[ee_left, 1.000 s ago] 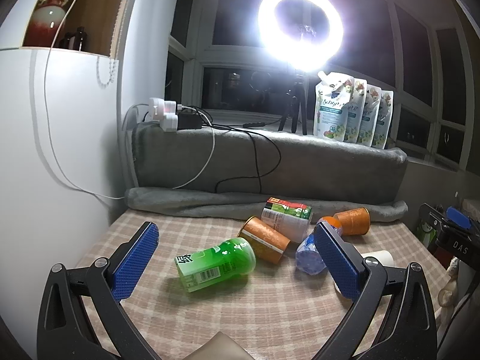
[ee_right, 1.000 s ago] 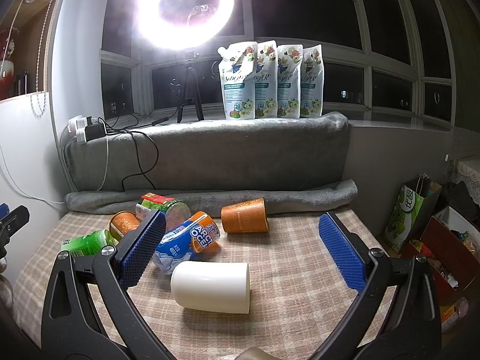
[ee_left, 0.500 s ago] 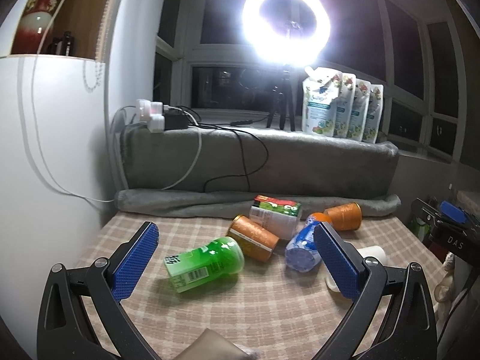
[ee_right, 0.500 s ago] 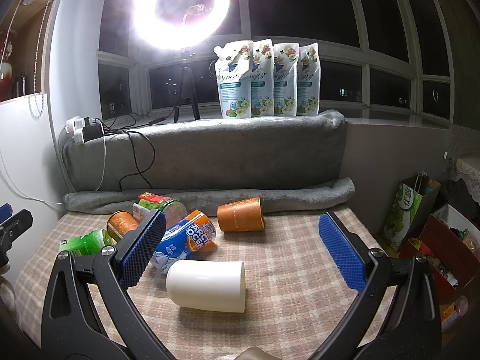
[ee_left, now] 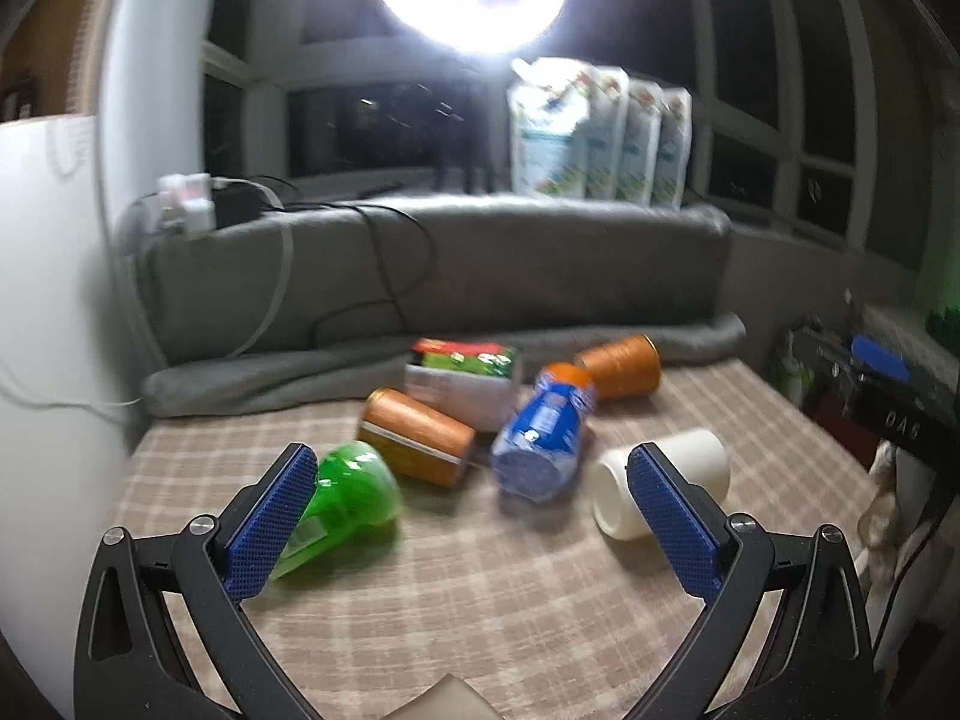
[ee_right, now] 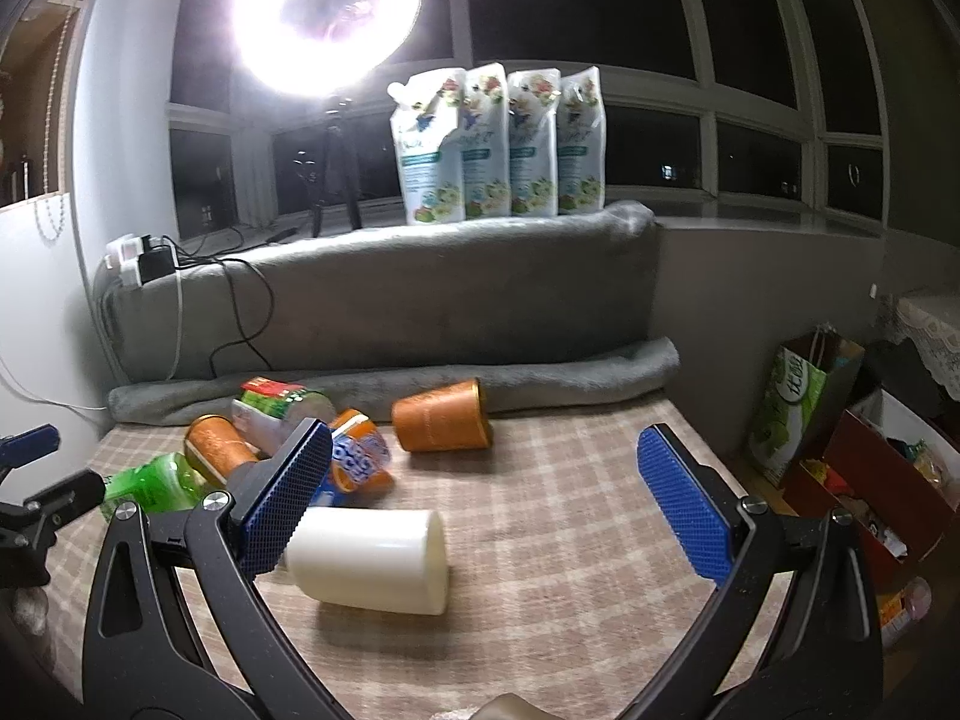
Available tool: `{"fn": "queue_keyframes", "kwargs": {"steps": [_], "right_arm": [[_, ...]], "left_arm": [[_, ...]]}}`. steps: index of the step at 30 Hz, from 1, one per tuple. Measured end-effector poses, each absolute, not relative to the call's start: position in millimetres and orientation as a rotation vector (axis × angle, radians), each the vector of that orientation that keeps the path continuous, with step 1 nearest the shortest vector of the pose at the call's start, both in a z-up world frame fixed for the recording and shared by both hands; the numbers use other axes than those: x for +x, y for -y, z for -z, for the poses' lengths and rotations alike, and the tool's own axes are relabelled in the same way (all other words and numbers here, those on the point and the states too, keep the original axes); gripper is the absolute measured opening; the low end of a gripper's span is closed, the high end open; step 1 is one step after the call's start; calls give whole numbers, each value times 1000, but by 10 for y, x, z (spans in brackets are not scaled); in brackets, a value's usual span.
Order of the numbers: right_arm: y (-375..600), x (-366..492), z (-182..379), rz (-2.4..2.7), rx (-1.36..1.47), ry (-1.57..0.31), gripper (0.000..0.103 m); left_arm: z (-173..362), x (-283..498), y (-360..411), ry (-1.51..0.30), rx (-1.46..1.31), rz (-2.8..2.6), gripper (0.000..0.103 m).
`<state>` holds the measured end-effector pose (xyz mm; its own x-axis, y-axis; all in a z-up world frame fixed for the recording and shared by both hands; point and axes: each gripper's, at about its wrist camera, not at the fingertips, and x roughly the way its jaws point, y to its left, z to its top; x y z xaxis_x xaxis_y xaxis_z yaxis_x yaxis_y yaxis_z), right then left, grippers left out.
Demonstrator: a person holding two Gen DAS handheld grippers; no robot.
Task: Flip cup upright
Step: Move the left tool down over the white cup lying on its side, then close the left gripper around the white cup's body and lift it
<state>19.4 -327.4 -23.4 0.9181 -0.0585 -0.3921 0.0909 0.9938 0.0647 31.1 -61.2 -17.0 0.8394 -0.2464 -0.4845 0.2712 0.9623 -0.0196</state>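
Observation:
A white cup (ee_right: pixel 372 561) lies on its side on the checked tablecloth (ee_right: pixel 540 510), just ahead of my right gripper's left finger. It also shows in the left wrist view (ee_left: pixel 660 489), partly behind my left gripper's right finger. An orange cup (ee_right: pixel 441 423) lies on its side farther back, and shows in the left wrist view (ee_left: pixel 621 366). My right gripper (ee_right: pixel 486 492) is open and empty, low over the table. My left gripper (ee_left: pixel 474 522) is open and empty, in front of the lying containers.
A green bottle (ee_left: pixel 345 498), an orange can (ee_left: pixel 420 435), a blue bottle (ee_left: pixel 540 432) and a red-green-labelled container (ee_left: pixel 462 375) lie in a cluster. A grey blanket roll (ee_right: pixel 390 387) lines the table's back. Bags and boxes (ee_right: pixel 840 438) stand to the right, off the table.
The left view has swung right and nearer the table, so the white cup now shows more fully. The right gripper has moved slightly closer to the white cup. No objects moved.

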Motion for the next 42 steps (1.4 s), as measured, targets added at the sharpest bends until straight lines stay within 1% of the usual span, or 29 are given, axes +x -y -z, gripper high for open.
{"fn": "queue_keyframes", "kwargs": {"steps": [3, 7, 8, 10, 12, 16, 21, 24, 32, 36, 42], "right_arm": [[3378, 185, 291, 100, 85, -417, 103], [3567, 168, 397, 130, 105, -450, 103], [3603, 160, 414, 137, 110, -455, 103], [3691, 141, 452, 152, 120, -463, 103], [3784, 116, 487, 170, 127, -467, 103], [3957, 81, 559, 201, 149, -483, 103], [4161, 52, 633, 223, 196, -504, 103], [4256, 35, 653, 238, 214, -502, 103], [4479, 40, 735, 256, 285, -522, 103], [4554, 55, 771, 258, 308, -528, 103], [4574, 85, 797, 247, 327, -534, 103]], "left_arm": [[209, 420, 796, -557, 113, 363, 101], [251, 522, 1072, -614, 211, 482, 95], [270, 555, 1143, -634, 231, 513, 91], [300, 608, 1268, -668, 266, 559, 88], [346, 658, 1444, -694, 331, 619, 87], [442, 716, 1762, -725, 484, 692, 82], [576, 733, 2105, -761, 691, 787, 81], [663, 787, 2249, -815, 793, 828, 81], [882, 884, 2496, -881, 999, 869, 82], [981, 994, 2541, -887, 1059, 855, 83], [1124, 1231, 2646, -899, 1079, 837, 83]]}}
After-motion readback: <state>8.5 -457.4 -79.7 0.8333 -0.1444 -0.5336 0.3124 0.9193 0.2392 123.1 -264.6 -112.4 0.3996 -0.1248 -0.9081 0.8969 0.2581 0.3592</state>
